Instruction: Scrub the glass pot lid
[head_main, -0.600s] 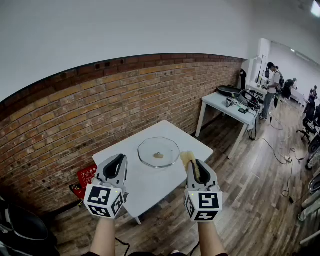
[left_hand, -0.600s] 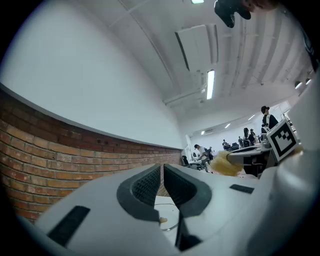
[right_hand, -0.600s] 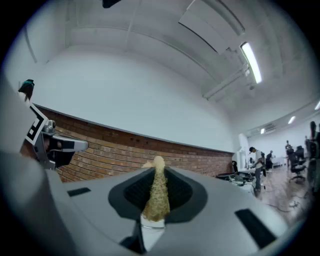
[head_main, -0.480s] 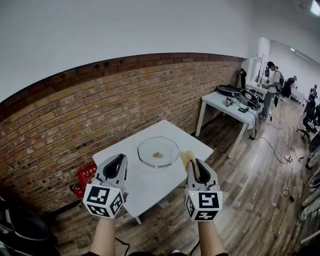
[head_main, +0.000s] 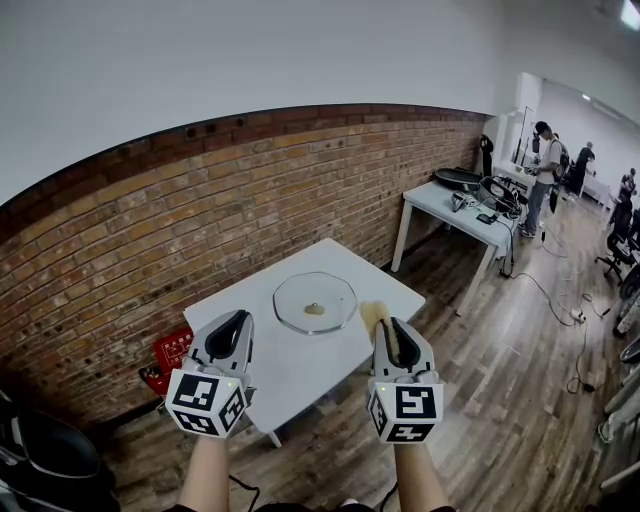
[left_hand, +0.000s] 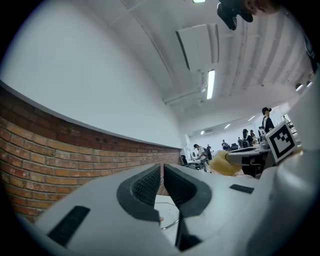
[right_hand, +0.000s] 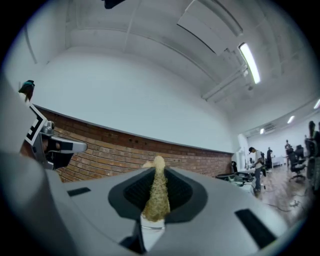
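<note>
The round glass pot lid (head_main: 315, 302), with a small knob at its centre, lies flat on the white table (head_main: 290, 370). My left gripper (head_main: 233, 322) hovers over the table's near left side, short of the lid, its jaws shut with nothing between them (left_hand: 161, 168). The lid's rim (left_hand: 170, 221) shows just below those jaws. My right gripper (head_main: 388, 325) is held near the table's right edge, level with the left one, shut on a yellow scrub sponge (head_main: 376, 315) that sticks out past its fingertips (right_hand: 157, 169). The sponge (right_hand: 157, 195) is squeezed thin between the pads.
A brick wall (head_main: 200, 210) runs behind the table. A red crate (head_main: 172, 355) sits on the wooden floor under the table's left side. A second white table (head_main: 455, 210) with pans and cables stands at the right; people (head_main: 545, 170) stand beyond it. A black chair (head_main: 40, 450) is at lower left.
</note>
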